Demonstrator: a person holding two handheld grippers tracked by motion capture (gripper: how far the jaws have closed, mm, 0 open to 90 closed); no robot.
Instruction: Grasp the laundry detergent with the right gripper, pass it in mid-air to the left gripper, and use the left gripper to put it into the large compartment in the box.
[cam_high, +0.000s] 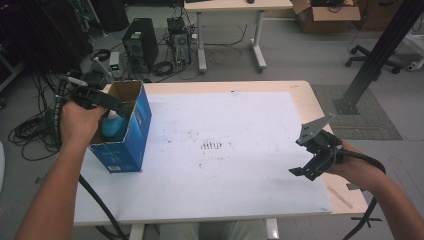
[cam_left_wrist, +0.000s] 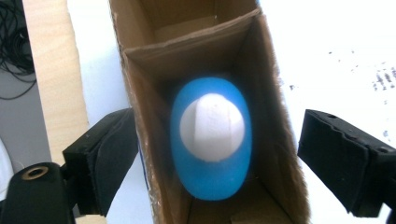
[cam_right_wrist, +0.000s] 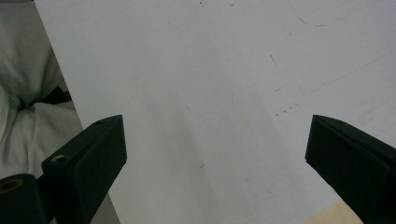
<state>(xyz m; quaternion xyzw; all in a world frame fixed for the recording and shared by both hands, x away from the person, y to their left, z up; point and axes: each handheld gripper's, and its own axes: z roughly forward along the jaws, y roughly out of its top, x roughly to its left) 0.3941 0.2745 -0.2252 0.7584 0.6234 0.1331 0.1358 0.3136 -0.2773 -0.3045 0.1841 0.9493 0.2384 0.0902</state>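
Observation:
A blue cardboard box (cam_high: 125, 145) stands open-topped at the table's left edge. Inside it stands a blue bottle with a white cap (cam_high: 114, 127). My left gripper (cam_high: 107, 102) hovers just above the box's opening. In the left gripper view it looks straight down into the box (cam_left_wrist: 144, 107) at the bottle (cam_left_wrist: 212, 177). There my left gripper (cam_left_wrist: 217, 128) is open, its jaws wide to either side of the box and touching nothing. My right gripper (cam_high: 312, 160) hangs over the table's right side. It is open (cam_right_wrist: 217, 130) above the bare white sheet.
A white sheet (cam_high: 225, 120) with a patch of dark marks (cam_high: 211, 145) covers the wooden table. On the floor beyond lie cables (cam_high: 30, 132) and a computer tower (cam_high: 140, 42). A black post (cam_high: 380, 50) rises at the right.

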